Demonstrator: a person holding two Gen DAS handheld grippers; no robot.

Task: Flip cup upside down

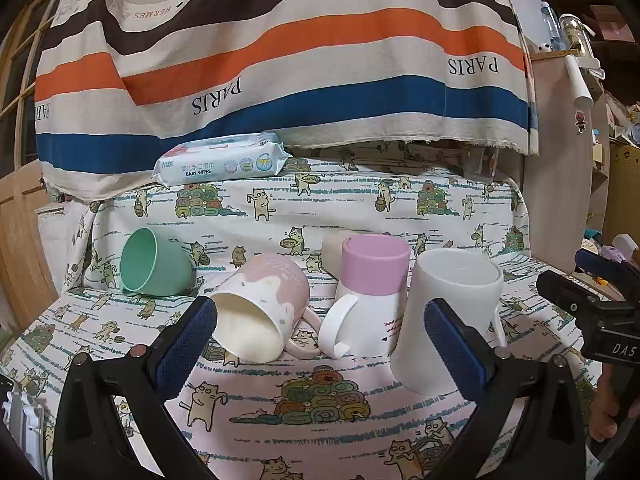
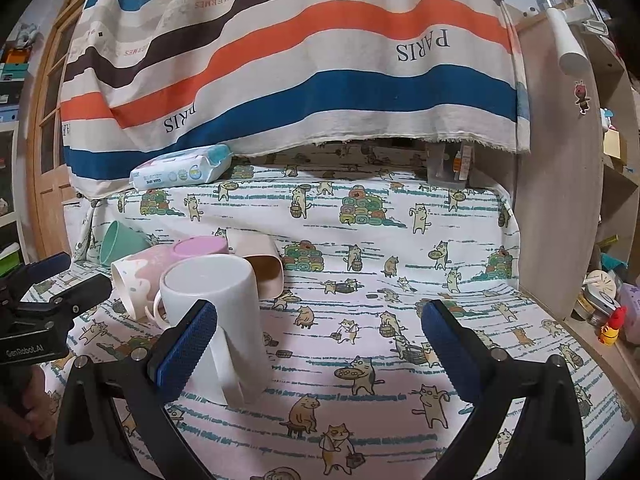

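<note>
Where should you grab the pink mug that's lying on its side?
Probably across the rim of the pink mug: its open mouth faces the left gripper, so one finger can slip inside and one outside. Come from the front; the handle lies low on its right, beside the purple-bottomed cup.

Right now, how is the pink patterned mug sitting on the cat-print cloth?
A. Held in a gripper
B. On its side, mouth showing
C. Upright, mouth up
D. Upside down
B. The pink patterned mug lies tipped over on the cat-print cloth, its cream inside facing the left wrist camera, and neither open gripper holds it.
</note>
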